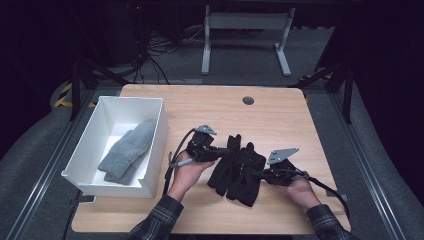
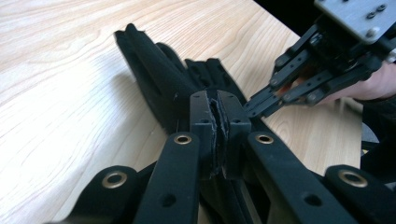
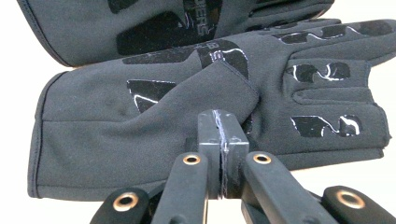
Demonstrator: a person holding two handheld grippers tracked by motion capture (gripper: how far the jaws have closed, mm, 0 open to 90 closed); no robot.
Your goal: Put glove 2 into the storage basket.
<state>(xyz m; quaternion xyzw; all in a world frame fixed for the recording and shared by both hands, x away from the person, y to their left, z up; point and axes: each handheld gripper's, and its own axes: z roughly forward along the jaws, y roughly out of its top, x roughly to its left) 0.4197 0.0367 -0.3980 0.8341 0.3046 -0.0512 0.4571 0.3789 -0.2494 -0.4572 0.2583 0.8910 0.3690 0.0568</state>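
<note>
Left gripper [image 1: 220,153] and right gripper [image 1: 261,174] each pinch the black gloves [image 1: 239,169]; thin fabric could slip free when lifted.

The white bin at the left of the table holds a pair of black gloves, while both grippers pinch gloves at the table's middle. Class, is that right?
Not quite. The white bin holds grey gloves, as the high view shows. The black gloves lie at the table's middle, pinched by the left gripper and right gripper.

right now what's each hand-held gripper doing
left hand-held gripper: shut on the black gloves
right hand-held gripper: shut on a fold of the black gloves
</note>
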